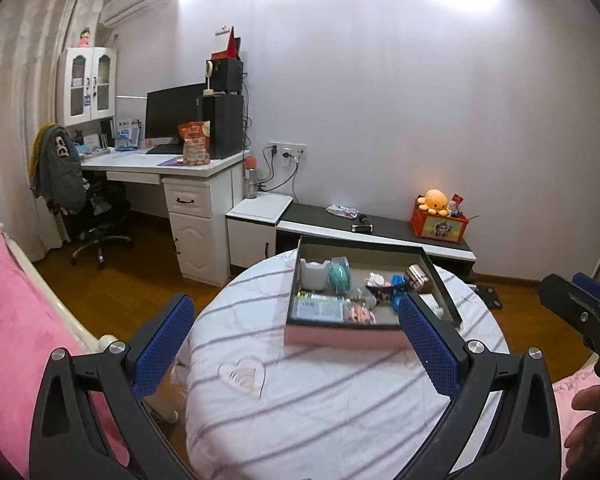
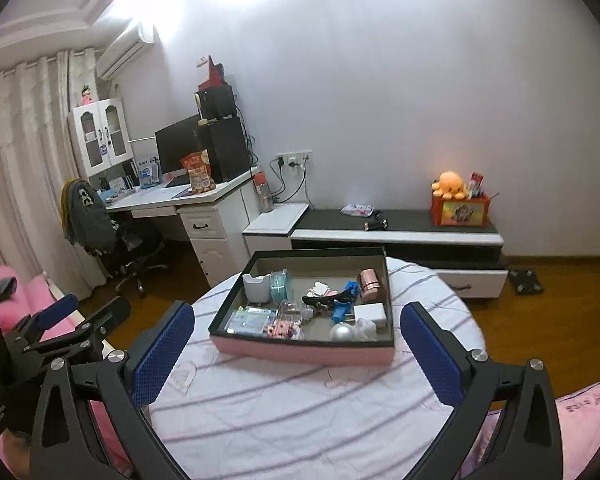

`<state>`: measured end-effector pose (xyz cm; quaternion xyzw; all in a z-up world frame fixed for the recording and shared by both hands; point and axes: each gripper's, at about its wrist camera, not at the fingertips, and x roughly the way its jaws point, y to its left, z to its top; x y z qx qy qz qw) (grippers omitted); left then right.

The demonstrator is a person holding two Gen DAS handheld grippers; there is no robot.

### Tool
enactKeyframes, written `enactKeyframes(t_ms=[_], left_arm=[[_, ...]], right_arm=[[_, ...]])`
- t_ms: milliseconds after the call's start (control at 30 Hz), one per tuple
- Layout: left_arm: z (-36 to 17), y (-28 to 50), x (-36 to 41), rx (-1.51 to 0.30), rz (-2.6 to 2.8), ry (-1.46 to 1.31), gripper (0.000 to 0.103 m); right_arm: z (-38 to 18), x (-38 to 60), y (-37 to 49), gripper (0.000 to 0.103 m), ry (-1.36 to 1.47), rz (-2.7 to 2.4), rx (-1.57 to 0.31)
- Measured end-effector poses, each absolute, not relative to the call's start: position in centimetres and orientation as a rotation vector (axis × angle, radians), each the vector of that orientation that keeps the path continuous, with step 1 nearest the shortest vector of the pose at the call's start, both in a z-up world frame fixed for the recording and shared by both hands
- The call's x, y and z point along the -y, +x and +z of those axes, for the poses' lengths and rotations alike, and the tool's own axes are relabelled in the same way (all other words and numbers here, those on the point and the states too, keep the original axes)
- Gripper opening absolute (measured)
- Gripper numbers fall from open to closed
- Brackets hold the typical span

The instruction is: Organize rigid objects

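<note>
Both grippers, left gripper (image 1: 296, 344) and right gripper (image 2: 296, 350), hover with fingers wide and empty; the pink tray (image 2: 300, 350) of small items sits at twelve o'clock on the bench (image 2: 300, 408).

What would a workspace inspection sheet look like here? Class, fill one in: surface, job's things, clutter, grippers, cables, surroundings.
Surface: round table under a white striped cloth, bare apart from the tray.
Job's things: pink-sided tray holding a white cup, teal roll, rose-gold container, blue toy, silver ball and other small items, loosely mixed.
Clutter: nothing seen on the table outside the tray.
Grippers: left hand-held gripper open, empty; right hand-held gripper open, empty; both short of the tray.
Cables: plugs and leads at the wall socket, away from the table.
Surroundings: desk with monitor, low cabinet, orange plush.
</note>
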<state>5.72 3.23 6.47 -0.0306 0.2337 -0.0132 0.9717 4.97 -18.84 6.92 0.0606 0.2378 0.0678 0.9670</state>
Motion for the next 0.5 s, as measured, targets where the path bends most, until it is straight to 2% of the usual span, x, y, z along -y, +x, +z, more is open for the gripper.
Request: enactKeyframes(t_ms=[500], left_arm=[[5.4,-4.4,-3.2,-0.441,-0.016,-0.052,0.103]], right_arm=[[6.1,17.2,-6.4,0.103,0.090,0.089,-0.409]])
